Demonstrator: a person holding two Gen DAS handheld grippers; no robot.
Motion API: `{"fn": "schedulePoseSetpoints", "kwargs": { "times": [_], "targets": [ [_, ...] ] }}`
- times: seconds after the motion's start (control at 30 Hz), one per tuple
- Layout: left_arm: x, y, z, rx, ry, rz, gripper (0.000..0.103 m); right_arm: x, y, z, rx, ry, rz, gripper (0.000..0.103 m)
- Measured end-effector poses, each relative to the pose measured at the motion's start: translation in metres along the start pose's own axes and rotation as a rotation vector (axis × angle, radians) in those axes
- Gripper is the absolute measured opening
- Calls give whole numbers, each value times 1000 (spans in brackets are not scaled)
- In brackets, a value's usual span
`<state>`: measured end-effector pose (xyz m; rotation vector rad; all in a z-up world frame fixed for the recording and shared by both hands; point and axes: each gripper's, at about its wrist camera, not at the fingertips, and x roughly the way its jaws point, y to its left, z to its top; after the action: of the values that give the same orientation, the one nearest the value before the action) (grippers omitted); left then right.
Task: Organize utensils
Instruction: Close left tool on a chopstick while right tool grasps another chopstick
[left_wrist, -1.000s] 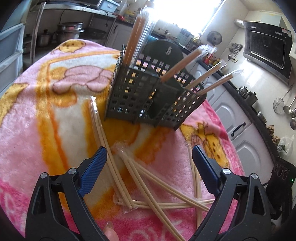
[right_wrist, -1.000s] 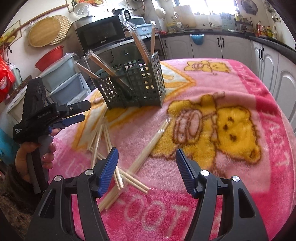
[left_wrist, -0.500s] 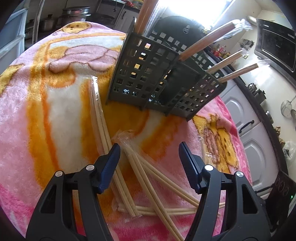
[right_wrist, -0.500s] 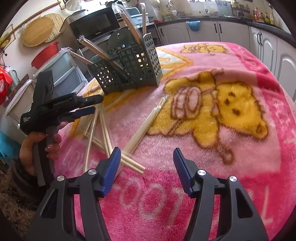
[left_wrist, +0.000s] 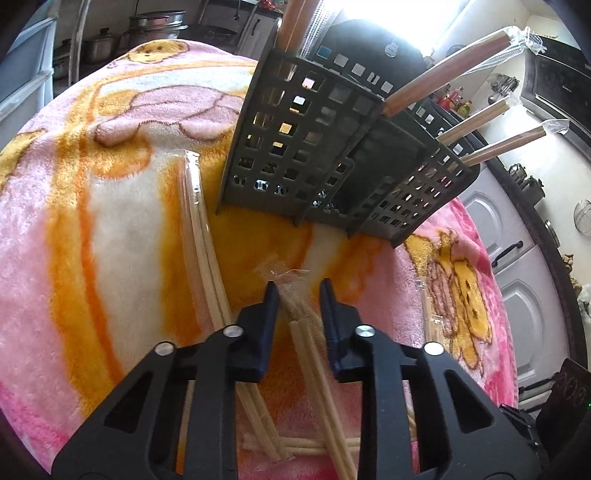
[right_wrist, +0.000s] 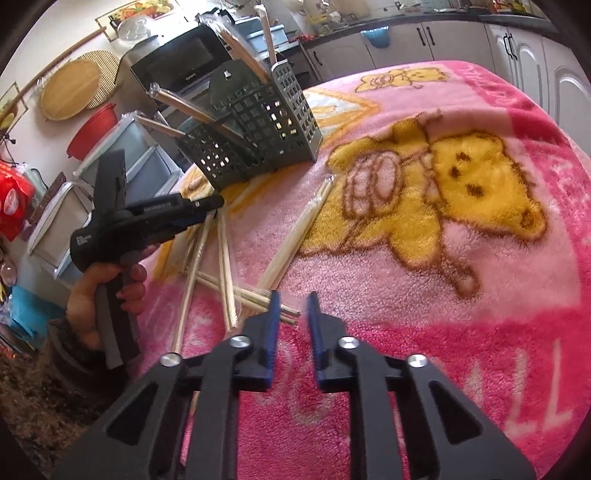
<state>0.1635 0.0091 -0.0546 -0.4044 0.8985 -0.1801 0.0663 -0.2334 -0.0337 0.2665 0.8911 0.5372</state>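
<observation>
Here both claws are narrowing over the scatter of plastic-wrapped wooden chopstick pairs (right_wrist: 295, 240) lying on the pink fleece blanket with yellow bears (right_wrist: 461, 295). The left gripper (left_wrist: 297, 291) has just been closing, and one wrapped pair (left_wrist: 306, 325) sits between its jaws – whether the pads already press on it I cannot tell, since a slim gap shows on either side. The right gripper (right_wrist: 291, 304) has also just been closing, down to a thin slot; its tips hover at the near ends of the crossed pairs, with nothing visibly caught. The grey slotted plastic utensil caddy (left_wrist: 314, 155) stands at the far side, several pairs already upright inside. To do this well, I would pinch only one pair – and lift it before swinging toward the caddy.
</observation>
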Motion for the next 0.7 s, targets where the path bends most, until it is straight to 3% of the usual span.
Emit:
{"fn": "schedulePoseSetpoints", "kwargs": {
  "times": [0.4, 0.7],
  "targets": [
    [-18, 11, 3, -32, -37, -62, 2, -23, 6, 23, -69, -132, -44, 6],
    [-55, 5, 12, -21, -122, -121, 1, -53, 10, 43, -128, -261, -62, 5]
  ]
}}
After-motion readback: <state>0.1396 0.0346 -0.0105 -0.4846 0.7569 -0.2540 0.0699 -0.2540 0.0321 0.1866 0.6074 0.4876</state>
